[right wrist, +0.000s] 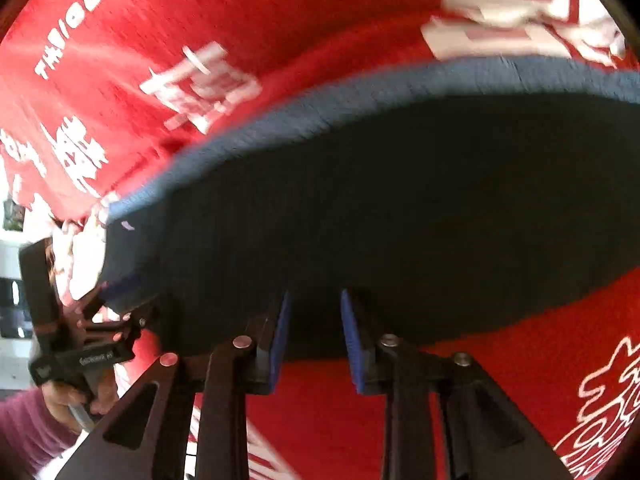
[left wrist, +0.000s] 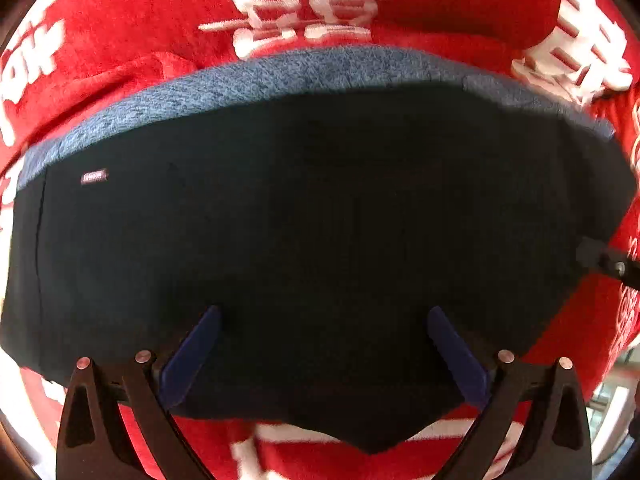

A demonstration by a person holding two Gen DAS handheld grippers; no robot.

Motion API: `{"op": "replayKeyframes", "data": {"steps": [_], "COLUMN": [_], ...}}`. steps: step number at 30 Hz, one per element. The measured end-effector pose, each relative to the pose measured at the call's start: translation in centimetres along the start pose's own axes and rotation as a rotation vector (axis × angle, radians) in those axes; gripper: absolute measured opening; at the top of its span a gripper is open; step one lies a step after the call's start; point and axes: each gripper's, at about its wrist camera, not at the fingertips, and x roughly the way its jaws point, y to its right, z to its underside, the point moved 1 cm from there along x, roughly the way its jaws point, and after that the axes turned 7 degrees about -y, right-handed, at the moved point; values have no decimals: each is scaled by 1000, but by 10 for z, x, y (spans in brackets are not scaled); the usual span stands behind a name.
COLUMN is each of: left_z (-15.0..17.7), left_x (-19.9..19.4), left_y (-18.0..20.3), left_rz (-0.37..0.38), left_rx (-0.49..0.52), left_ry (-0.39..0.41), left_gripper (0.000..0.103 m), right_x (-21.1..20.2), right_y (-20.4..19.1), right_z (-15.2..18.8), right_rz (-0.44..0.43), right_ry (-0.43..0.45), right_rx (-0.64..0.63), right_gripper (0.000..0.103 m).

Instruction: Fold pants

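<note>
The dark navy pants [left wrist: 320,208] lie folded on a red cloth, with a fleecy blue lining [left wrist: 256,80] showing along the far edge and a small label [left wrist: 94,177] at the left. My left gripper [left wrist: 324,316] is open, its blue pads [left wrist: 192,356] spread wide over the near edge of the pants. In the right wrist view the pants [right wrist: 400,200] fill the middle. My right gripper [right wrist: 314,300] has its jaws partly apart at the pants' near edge, nothing clamped. The left gripper [right wrist: 120,284] shows at the left of that view, at the pants' corner.
A red cloth with white characters [left wrist: 312,4] covers the surface under the pants and shows in the right wrist view [right wrist: 192,80] too. A hand in a pink sleeve [right wrist: 36,420] holds the left gripper. The cloth's edge lies at the right [left wrist: 616,360].
</note>
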Motion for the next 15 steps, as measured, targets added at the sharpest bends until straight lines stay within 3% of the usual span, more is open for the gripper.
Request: {"op": "replayKeyframes", "data": {"steps": [2, 4, 6, 9, 11, 15], "left_z": [2, -8, -29, -75, -109, -129], "left_x": [-4, -16, -35, -46, -36, -4], "left_y": [-6, -10, -10, -12, -17, -32], "left_rz": [15, -29, -36, -75, -99, -200], "left_rx": [-8, 5, 25, 4, -57, -138], "left_ry": [-48, -71, -7, 67, 74, 48], "left_gripper": [103, 103, 103, 103, 103, 103], "right_x": [-6, -12, -23, -36, -26, 15], "right_y": [12, 17, 12, -10, -27, -45], "right_z": [16, 23, 17, -18, -54, -103], "right_rz": [-80, -84, -114, -107, -71, -11], "right_ry": [30, -22, 0, 62, 65, 21], "right_rx": [17, 91, 86, -29, -82, -128], "right_gripper": [28, 29, 30, 32, 35, 36]}}
